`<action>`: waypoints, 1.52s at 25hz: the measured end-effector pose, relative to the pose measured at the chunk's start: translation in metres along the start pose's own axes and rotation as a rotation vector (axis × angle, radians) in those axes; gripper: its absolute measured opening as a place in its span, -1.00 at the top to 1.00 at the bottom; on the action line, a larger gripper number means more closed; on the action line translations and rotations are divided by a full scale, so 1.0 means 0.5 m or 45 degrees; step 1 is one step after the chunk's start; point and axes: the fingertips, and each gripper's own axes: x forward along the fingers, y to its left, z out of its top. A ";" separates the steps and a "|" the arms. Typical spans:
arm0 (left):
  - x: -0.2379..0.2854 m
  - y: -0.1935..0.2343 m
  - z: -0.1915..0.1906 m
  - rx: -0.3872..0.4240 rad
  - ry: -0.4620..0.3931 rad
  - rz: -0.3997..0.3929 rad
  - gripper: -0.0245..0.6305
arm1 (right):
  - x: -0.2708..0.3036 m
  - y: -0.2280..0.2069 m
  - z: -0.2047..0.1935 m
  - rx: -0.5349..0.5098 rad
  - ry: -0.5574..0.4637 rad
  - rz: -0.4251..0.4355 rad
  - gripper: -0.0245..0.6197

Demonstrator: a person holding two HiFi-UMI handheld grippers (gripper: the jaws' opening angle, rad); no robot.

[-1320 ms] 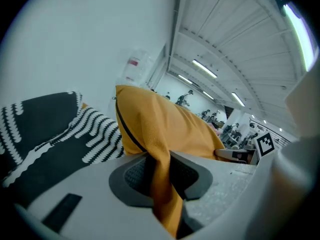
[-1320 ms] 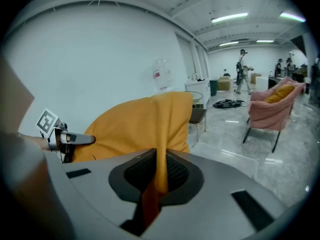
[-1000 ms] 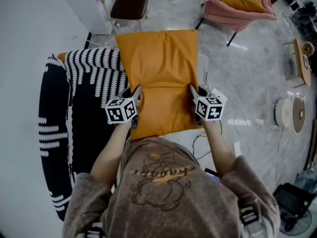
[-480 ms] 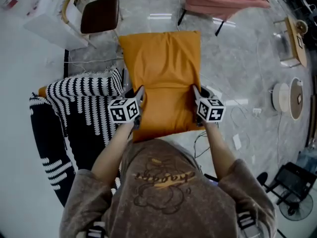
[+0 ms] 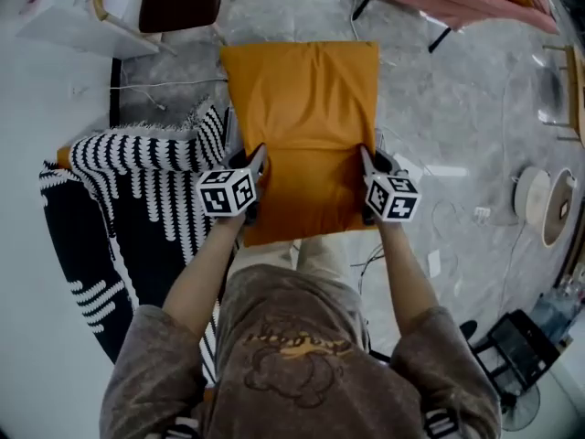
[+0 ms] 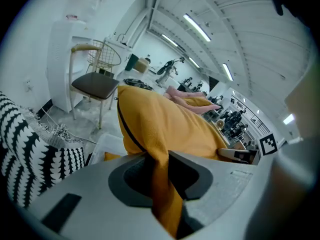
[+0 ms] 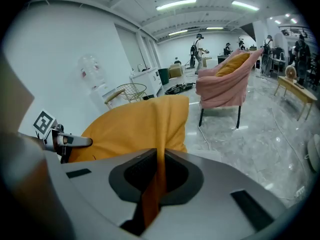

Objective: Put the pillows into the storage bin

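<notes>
Orange pillow (image 5: 302, 117), farther along, flat, rectangular

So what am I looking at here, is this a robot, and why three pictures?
No robot: a person holds a two-jaw gripping tool in each hand. The top-down picture comes from a camera on the person's head; the other two come from cameras riding on the tools, looking along their jaws. The left gripper and the right gripper each pinch a side edge of one orange pillow, held out in front. Below, to the left, lies a black-and-white striped cloth; a pink chair stands farther off.
</notes>
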 end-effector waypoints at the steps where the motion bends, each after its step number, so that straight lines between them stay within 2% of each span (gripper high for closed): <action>1: 0.026 0.014 -0.006 -0.011 0.001 0.010 0.67 | 0.029 -0.014 -0.007 -0.001 0.013 0.009 0.86; 8: 0.189 0.142 -0.112 -0.173 -0.009 0.078 0.67 | 0.243 -0.094 -0.094 -0.078 0.137 0.083 0.86; 13: 0.266 0.222 -0.181 -0.241 -0.072 0.165 0.67 | 0.375 -0.122 -0.140 -0.170 0.151 0.143 0.86; 17: 0.296 0.255 -0.244 -0.326 -0.108 0.212 0.65 | 0.437 -0.136 -0.174 -0.252 0.197 0.187 0.84; 21: 0.310 0.249 -0.294 -0.412 -0.155 0.236 0.64 | 0.478 -0.149 -0.170 -0.345 0.195 0.209 0.84; 23: 0.314 0.256 -0.324 -0.444 -0.149 0.290 0.54 | 0.497 -0.163 -0.169 -0.380 0.192 0.205 0.78; 24: 0.315 0.266 -0.342 -0.446 -0.126 0.338 0.40 | 0.505 -0.177 -0.172 -0.384 0.194 0.182 0.64; 25: 0.316 0.276 -0.360 -0.436 -0.095 0.384 0.22 | 0.509 -0.195 -0.179 -0.371 0.195 0.141 0.47; 26: 0.315 0.284 -0.374 -0.418 -0.067 0.416 0.04 | 0.505 -0.214 -0.188 -0.339 0.194 0.092 0.40; 29: 0.305 0.304 -0.381 -0.353 -0.026 0.441 -0.02 | 0.474 -0.244 -0.251 -0.209 0.237 0.017 -0.03; 34: 0.312 0.344 -0.360 -0.275 0.036 0.410 -0.03 | 0.404 -0.229 -0.426 -0.032 0.400 -0.004 -0.15; 38: 0.345 0.367 -0.348 -0.180 0.095 0.395 -0.03 | 0.347 -0.211 -0.530 0.115 0.464 -0.049 -0.25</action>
